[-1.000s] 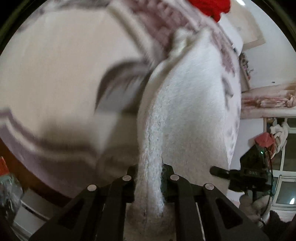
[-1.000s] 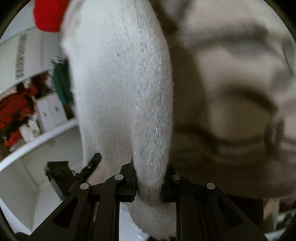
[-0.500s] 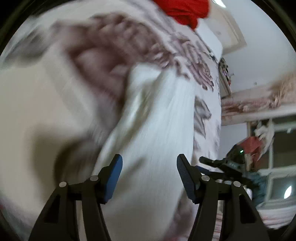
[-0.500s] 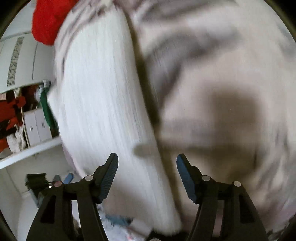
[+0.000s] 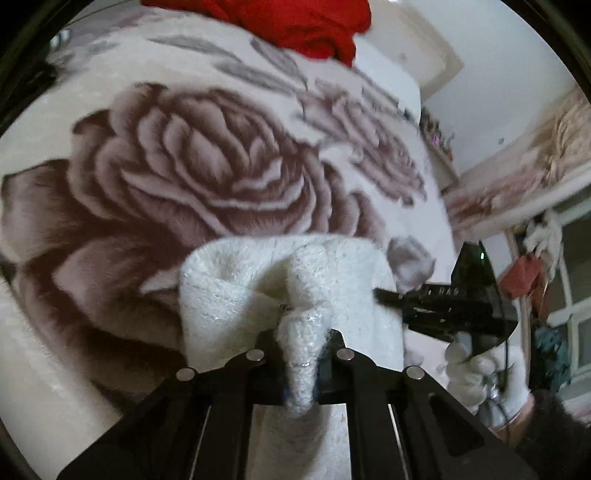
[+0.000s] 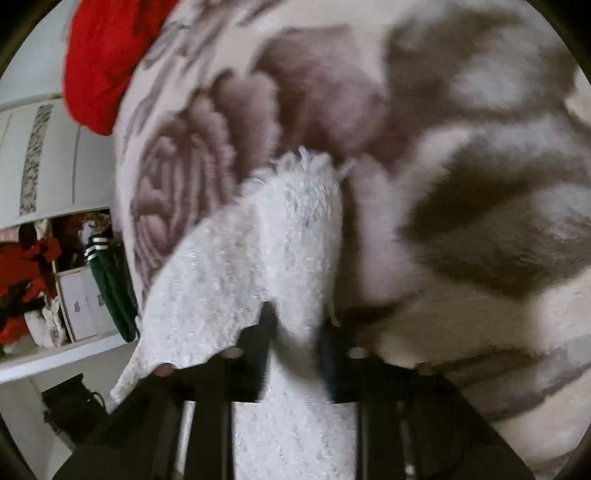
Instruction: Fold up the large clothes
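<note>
Item: white fuzzy garment (image 5: 291, 295), lying on a rose-patterned blanket (image 5: 192, 177). In the left wrist view it sits at lower centre of the frame, bunched into a soft hump. In the right wrist view it runs from the centre down to the bottom edge.

Left gripper (image 5: 301, 363): clenched on a pinch of the garment's edge at bottom centre. Half a second ago its jaws stood wide with nothing between them; a second ago they held the cloth. So it has let go and taken a fresh hold.

Right gripper (image 6: 295, 343): jaws closing, a fold of the same garment between them, pads already pressing on it. The picture is blurred here. It too stood open half a second ago.

Gloved hand (image 5: 484, 373): lower right of the left view, carrying the other tool.

Red cloth (image 5: 314, 26): top edge, well apart from the work.

Judgement: one fold looks laid down, and both tools have regripped for the next.
</note>
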